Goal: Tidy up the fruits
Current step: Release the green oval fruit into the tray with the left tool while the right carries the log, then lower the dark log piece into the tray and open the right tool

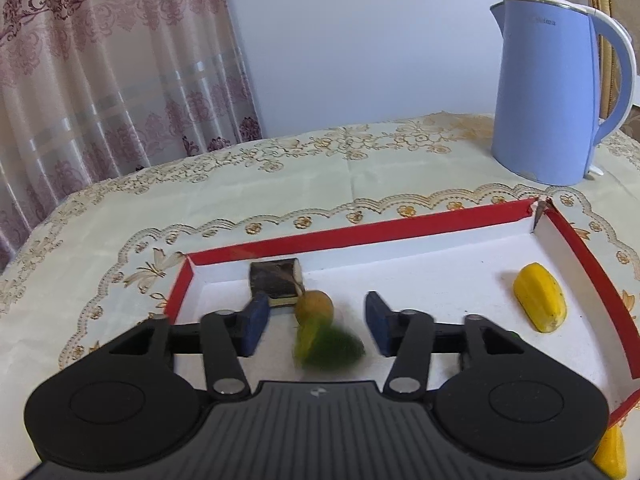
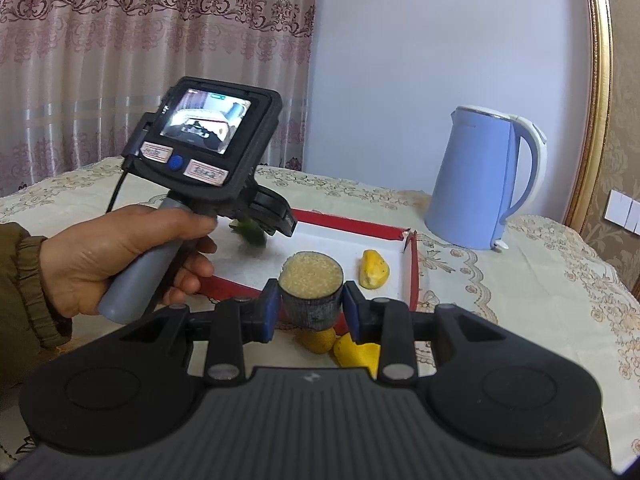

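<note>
While a kettle [image 1: 556, 92] stands behind the tray [image 1: 360, 232], a dark block [image 1: 276, 280] lies inside.

Both cameras ride behind their own fingers, looking forward and down over a cloth-covered table [image 1: 280, 208]. The left wrist view sits low and close above the red-rimmed tray [image 1: 360, 236], facing the wall, with the blue kettle [image 1: 548, 92] at two o'clock. The right wrist view stands further back and off to the side, with the tray [image 2: 352, 224] at twelve o'clock, the kettle [image 2: 480, 184] at one o'clock and the left gripper [image 2: 276, 216] at eleven o'clock. Tray, kettle, curtain and a yellow fruit piece [image 1: 540, 302] [image 2: 374, 270] appear in both.
</note>
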A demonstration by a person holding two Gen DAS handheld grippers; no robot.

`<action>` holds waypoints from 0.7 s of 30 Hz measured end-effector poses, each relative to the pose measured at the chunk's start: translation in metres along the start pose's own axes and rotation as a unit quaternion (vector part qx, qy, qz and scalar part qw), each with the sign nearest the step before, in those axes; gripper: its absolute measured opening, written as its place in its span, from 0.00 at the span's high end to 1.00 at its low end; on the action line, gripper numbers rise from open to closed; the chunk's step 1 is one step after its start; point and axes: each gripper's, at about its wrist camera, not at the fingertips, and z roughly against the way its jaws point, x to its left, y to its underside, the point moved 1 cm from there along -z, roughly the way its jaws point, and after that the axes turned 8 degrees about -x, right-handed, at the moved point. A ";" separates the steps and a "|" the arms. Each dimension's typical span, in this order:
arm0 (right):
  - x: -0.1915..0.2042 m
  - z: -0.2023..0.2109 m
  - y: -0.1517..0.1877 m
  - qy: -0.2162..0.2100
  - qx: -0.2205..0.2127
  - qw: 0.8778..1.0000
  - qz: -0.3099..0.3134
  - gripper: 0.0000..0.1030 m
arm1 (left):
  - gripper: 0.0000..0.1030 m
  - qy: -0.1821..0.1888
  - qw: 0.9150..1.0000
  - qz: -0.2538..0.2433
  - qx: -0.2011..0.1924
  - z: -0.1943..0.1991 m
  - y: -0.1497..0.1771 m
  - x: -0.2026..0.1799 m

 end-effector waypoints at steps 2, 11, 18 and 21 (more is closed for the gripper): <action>-0.001 -0.002 -0.001 0.001 0.000 1.000 -0.001 0.69 | 0.35 -0.010 1.000 -0.004 -0.007 0.002 -0.001 0.002; -0.012 -0.020 -0.008 0.004 -0.007 1.000 0.001 0.69 | 0.14 -0.051 0.998 -0.006 -0.034 0.048 0.009 0.035; -0.022 -0.050 -0.021 0.001 -0.010 1.000 -0.002 0.69 | 0.06 -0.036 0.999 0.021 -0.034 0.094 0.048 0.062; -0.026 -0.070 -0.027 -0.003 -0.005 1.000 -0.006 0.69 | 0.02 -0.035 0.998 0.029 -0.034 0.107 0.062 0.069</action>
